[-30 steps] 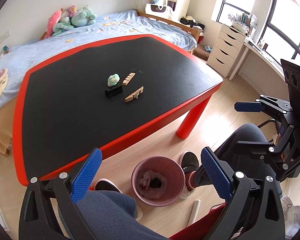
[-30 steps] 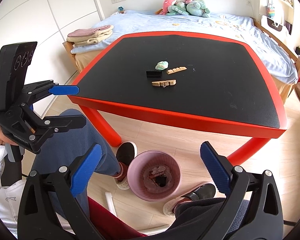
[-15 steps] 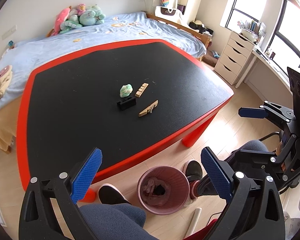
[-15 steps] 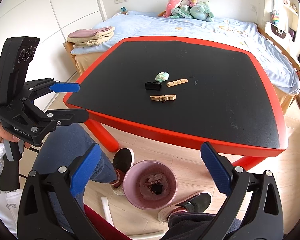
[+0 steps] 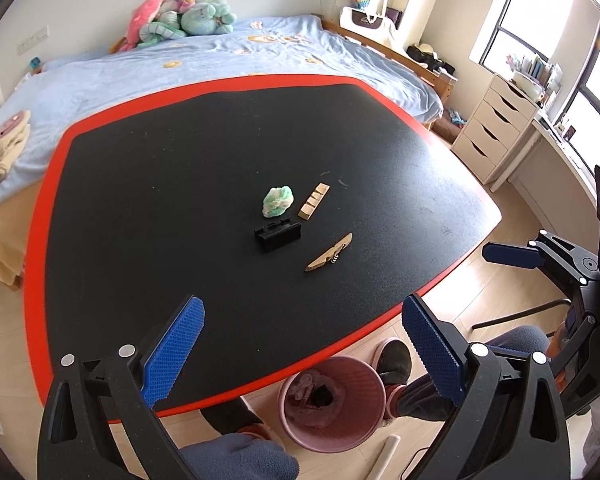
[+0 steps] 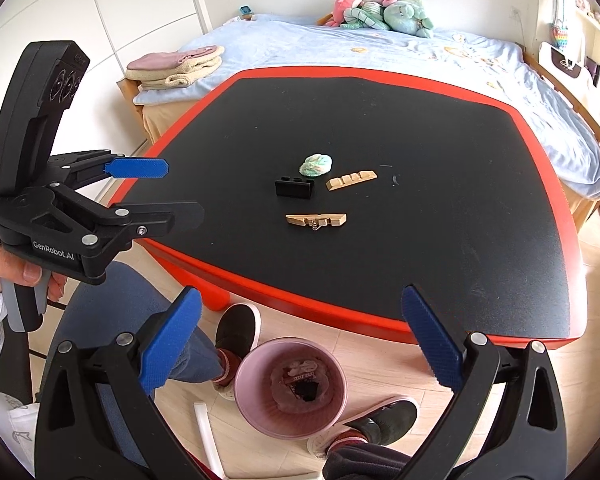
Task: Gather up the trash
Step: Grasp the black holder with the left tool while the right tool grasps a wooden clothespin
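On the black, red-edged table [image 5: 180, 184] [image 6: 440, 128] lie a crumpled green-white wad [image 5: 277, 200] [image 6: 316, 164], a small black plastic piece [image 5: 278, 234] [image 6: 295, 187], a notched wooden strip [image 5: 314, 201] [image 6: 351, 180] and a half clothespin with its spring [image 5: 329, 257] [image 6: 316, 220]. A pink bin [image 5: 331, 402] [image 6: 291, 387] with trash in it stands on the floor at the table's near edge. My left gripper [image 5: 303, 350] [image 6: 152, 192] is open and empty above the near edge. My right gripper [image 6: 300, 344] [image 5: 512, 258] is open and empty above the bin.
A bed with blue sheet [image 5: 220, 56] and plush toys [image 5: 180, 16] lies beyond the table. A white drawer unit [image 5: 496, 128] stands at the right. Folded towels [image 6: 176, 66] lie on the bed. The person's legs and shoes [image 6: 236, 332] flank the bin.
Both grippers have risen and moved forward towards the table. The table items now sit nearer and lower in both views. Both grippers stay open.
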Demonstrator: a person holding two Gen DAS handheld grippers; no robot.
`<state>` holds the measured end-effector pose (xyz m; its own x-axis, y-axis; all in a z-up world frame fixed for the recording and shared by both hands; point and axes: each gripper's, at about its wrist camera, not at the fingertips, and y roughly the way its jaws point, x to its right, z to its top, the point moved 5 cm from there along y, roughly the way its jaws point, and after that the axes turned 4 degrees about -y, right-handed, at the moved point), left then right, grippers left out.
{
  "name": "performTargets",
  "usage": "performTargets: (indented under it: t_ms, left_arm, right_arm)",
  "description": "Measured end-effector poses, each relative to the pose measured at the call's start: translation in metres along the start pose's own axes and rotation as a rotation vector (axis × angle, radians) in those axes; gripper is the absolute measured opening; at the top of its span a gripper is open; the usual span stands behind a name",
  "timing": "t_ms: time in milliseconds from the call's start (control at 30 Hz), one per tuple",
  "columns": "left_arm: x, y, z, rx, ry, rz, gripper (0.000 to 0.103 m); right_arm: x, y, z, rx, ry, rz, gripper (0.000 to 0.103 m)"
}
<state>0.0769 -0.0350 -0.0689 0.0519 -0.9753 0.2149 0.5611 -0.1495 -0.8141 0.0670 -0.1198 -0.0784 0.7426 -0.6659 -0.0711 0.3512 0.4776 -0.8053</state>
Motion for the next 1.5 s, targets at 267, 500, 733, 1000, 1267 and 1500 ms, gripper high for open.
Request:
performTargets:
  t_ms: [267,500,733,1000,1267,1500]
  left_arm:
    - [-0.006,0.038,0.013,-0.043,-0.036,0.016,0.095]
    - [-0.016,0.069,0.02,-0.078,-0.09,0.049,0.095]
    - [-0.02,0.092,0.025,-0.091,-0.122,0.084,0.095]
    - [-0.022,0.106,0.032,-0.079,-0.133,0.125,0.086]
    - [-0.022,0.106,0.038,-0.052,-0.135,0.16,0.058]
    - [-0.021,0.108,0.043,-0.055,-0.12,0.139,0.044]
  right_arm:
    - [0.012,0.032,0.005,-0.034,0.017,0.006,0.098]
    - [0.025,0.05,0.004,-0.056,0.027,0.007,0.098]
    - [0.033,0.066,0.004,-0.07,0.035,0.015,0.098]
    - [0.039,0.074,0.004,-0.071,0.043,0.028,0.098]
    - [0.039,0.08,0.008,-0.071,0.037,0.038,0.098]
    - [0.037,0.086,0.01,-0.072,0.031,0.042,0.098]
